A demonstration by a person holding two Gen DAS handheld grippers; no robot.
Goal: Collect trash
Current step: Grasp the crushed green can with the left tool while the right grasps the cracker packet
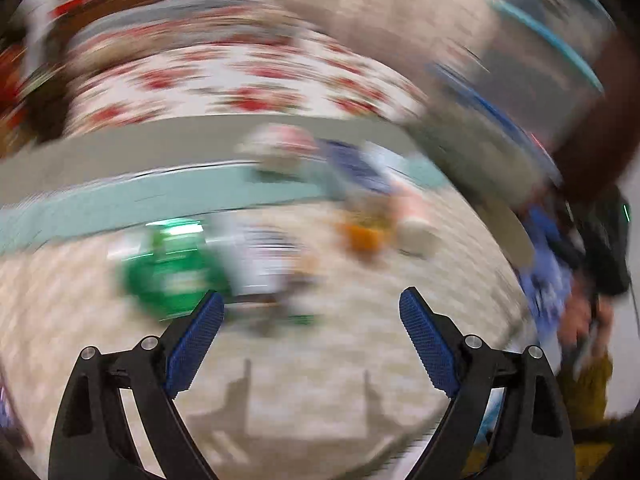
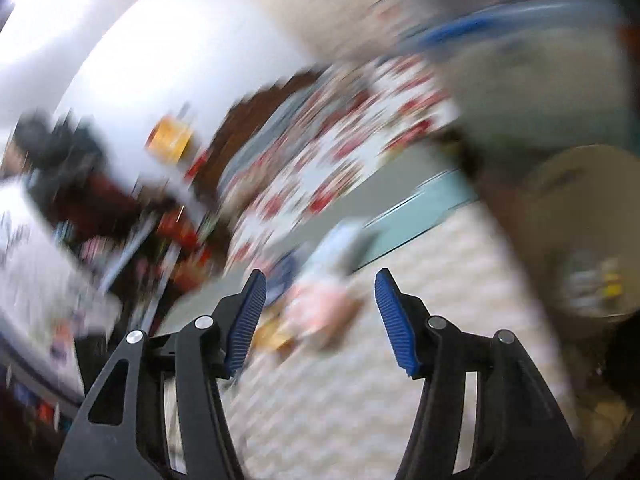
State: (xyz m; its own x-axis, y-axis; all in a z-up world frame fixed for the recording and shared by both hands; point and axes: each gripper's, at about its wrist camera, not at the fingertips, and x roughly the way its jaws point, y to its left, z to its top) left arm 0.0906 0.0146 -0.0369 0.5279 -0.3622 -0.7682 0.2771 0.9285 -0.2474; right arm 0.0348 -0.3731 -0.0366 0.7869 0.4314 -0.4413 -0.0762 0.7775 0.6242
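Several trash pieces: we see a blurred scatter on the pale woven floor mat (image 1: 320, 380), too smeared to name most of them.
Green item (image 1: 172, 276): we make out a green wrapper or bag on the mat, just beyond the left tool's left finger.
Orange and cream bits (image 1: 366, 236): we see them farther out on the mat, near the teal strip (image 1: 120, 208) at the mat's far edge.
Pink piece (image 2: 320, 308): in the right wrist view it lies on the mat ahead of the right tool, not between the pads.
Left tool (image 1: 312, 308): we see the blue pads wide apart with nothing between them.
Right tool (image 2: 320, 292): we see the pads apart and nothing gripped.
Beyond: a cloth with red flowers (image 1: 240, 88) hangs behind the teal strip.
Right edge: a pale round bin (image 2: 580, 232) stands beside the mat.
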